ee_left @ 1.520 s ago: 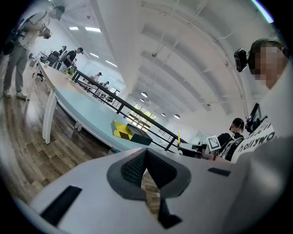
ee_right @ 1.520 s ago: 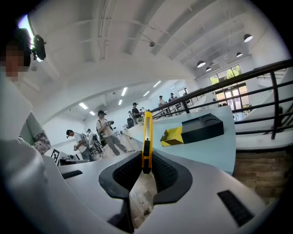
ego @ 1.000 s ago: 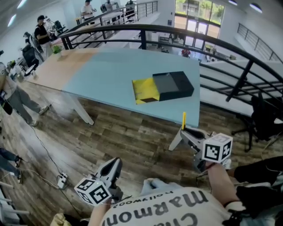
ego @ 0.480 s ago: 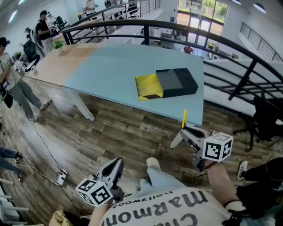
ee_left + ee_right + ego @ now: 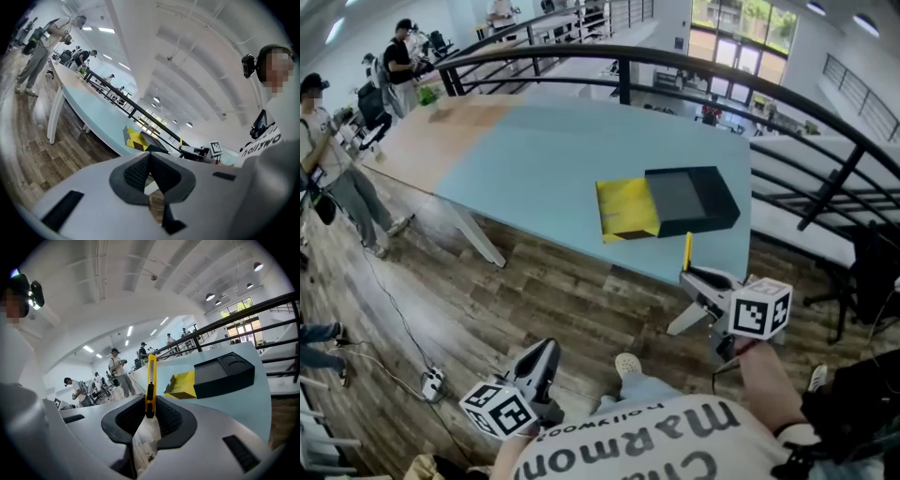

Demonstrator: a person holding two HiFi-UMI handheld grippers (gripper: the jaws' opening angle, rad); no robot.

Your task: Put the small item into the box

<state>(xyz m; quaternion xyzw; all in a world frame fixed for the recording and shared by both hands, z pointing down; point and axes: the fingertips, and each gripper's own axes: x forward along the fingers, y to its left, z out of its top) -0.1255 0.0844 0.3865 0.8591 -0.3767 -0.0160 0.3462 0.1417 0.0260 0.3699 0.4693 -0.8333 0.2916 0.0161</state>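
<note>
One big light-blue surface (image 5: 534,150) fills the middle of my head view. On it, near the front edge, lies the box (image 5: 689,200), a black tray partly out of a yellow sleeve. My right gripper (image 5: 690,275) is just in front of that edge. Its fingers (image 5: 133,416) are clenched on the small yellow cutter (image 5: 150,376), which stands upright, apart from the box. My left gripper (image 5: 546,350) is low over the wood floor (image 5: 534,281), its fingers pressed together on nothing.
</note>
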